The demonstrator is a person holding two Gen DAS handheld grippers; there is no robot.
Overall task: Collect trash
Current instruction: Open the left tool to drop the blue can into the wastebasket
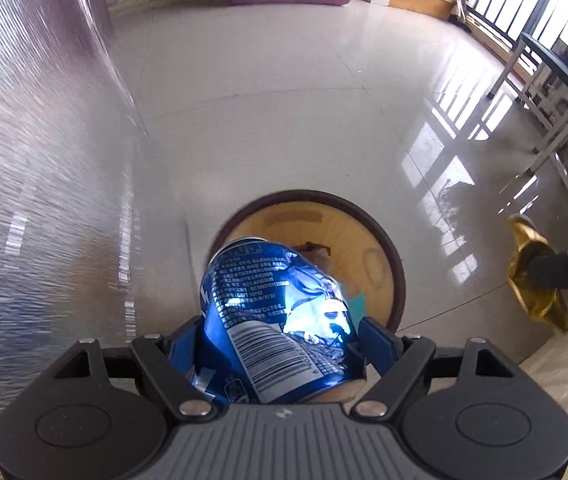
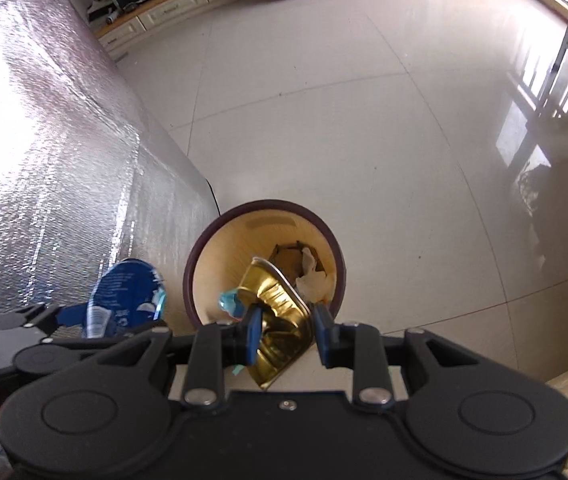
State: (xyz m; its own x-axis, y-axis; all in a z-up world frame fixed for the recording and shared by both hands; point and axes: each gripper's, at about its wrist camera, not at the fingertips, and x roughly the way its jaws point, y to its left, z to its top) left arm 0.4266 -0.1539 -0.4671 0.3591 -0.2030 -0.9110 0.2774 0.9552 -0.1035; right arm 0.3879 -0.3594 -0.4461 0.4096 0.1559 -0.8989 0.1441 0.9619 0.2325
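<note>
Blue dented aluminium can (image 1: pixel 279 316) sits clamped in the left gripper (image 1: pixel 279 344); the right gripper (image 2: pixel 288 334) pinches crumpled gold foil tray (image 2: pixel 279 320) above a round tan bin (image 2: pixel 199 264).

The left claw (image 1: pixel 279 336) grips a crushed blue can (image 1: pixel 279 316) above the wooden bin (image 1: pixel 398 276).

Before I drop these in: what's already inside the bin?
In the bin, the right wrist view shows crumpled pale paper and something dark beneath it at the bottom. The gold foil tray and blue can held above cover the rest.
</note>
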